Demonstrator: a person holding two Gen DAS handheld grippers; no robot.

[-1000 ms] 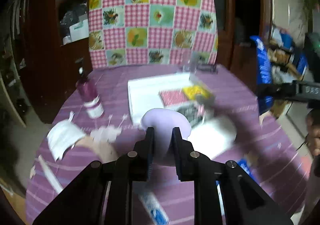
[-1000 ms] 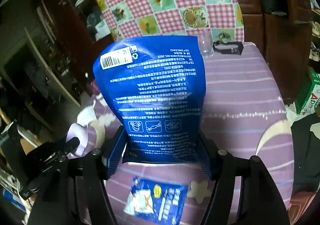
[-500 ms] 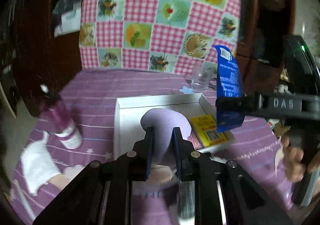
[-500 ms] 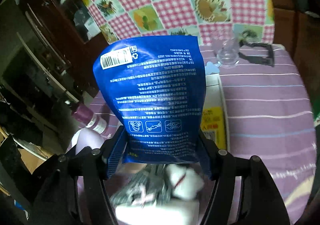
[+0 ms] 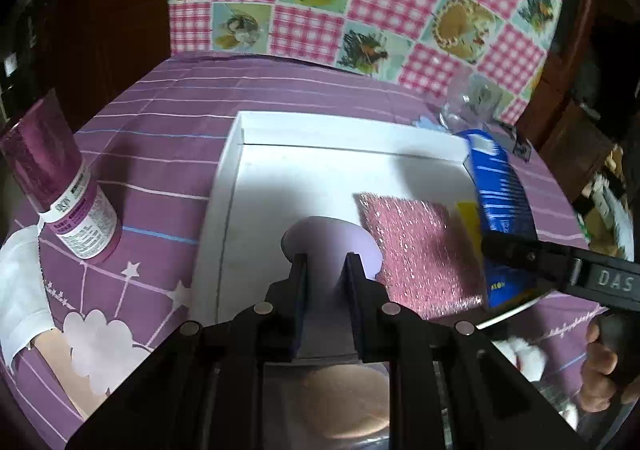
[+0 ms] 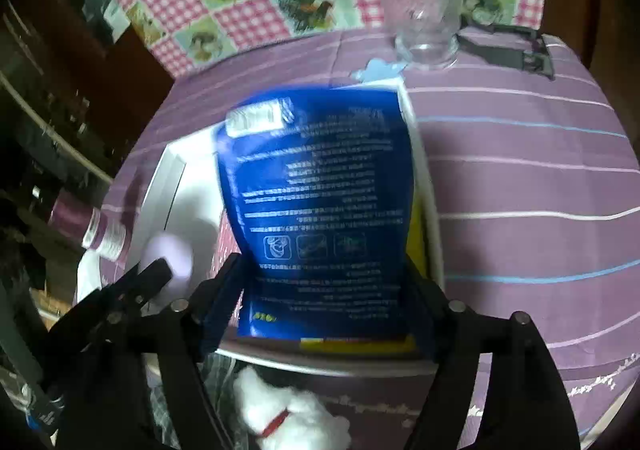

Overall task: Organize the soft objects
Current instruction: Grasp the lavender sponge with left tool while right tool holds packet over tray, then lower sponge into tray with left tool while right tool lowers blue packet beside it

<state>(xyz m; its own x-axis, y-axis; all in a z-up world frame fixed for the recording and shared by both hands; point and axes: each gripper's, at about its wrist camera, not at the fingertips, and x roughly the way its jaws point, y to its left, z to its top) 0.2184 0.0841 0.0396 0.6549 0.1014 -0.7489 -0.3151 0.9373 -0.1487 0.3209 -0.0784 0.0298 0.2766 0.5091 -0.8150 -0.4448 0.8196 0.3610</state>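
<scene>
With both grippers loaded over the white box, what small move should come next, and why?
Probably lower the right gripper a little and release. Its blue printed pouch already hangs over the shallow white box, above the yellow packet. The left gripper can follow with its lilac round pad.

1. A table point(image 5: 168, 117) in a purple striped cloth carries everything.
2. A white tray point(image 5: 224, 185) sits in the middle of it.
3. Left of the tray stands a purple bottle point(image 5: 60, 185), with a white packet point(image 5: 16, 282) nearer beside it.
4. Far right, a clear glass point(image 6: 424, 25) and a black strap point(image 6: 516, 49).
5. White fluff point(image 6: 296, 414) lies at the near edge.
</scene>
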